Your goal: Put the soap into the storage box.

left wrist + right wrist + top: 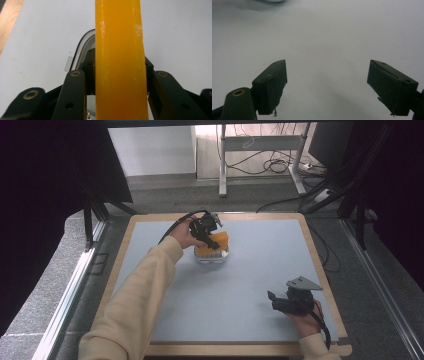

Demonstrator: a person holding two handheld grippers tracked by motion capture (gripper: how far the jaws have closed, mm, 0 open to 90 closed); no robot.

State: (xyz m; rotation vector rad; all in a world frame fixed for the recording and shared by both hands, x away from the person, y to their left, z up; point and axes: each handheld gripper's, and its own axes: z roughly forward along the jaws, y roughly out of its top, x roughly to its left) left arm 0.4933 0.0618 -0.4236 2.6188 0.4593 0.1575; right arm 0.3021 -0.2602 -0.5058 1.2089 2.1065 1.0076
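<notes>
left gripper (pixel 209 232) pinching the orange sponge (pixel 214 242), just over the clear container (pixel 212 257) near the tabletop's far edge. lower it straight, keep it centred inside the rim. right gripper (pixel 280 302) spread, idle at near right corner.

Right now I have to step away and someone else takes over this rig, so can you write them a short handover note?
Left tongs: shut on the flat orange sponge-like slab, gripped across its thin edge.
Right tongs: open, holding nothing, near the front right of the grey-blue table mat.
Things: the slab hangs over a small clear plastic container towards the back of the mat; whether it touches the container I cannot tell.
Done: slab picked up and brought to the container.
Left: probably lower the slab into the container and release it; the right tongs could steady the container.
</notes>
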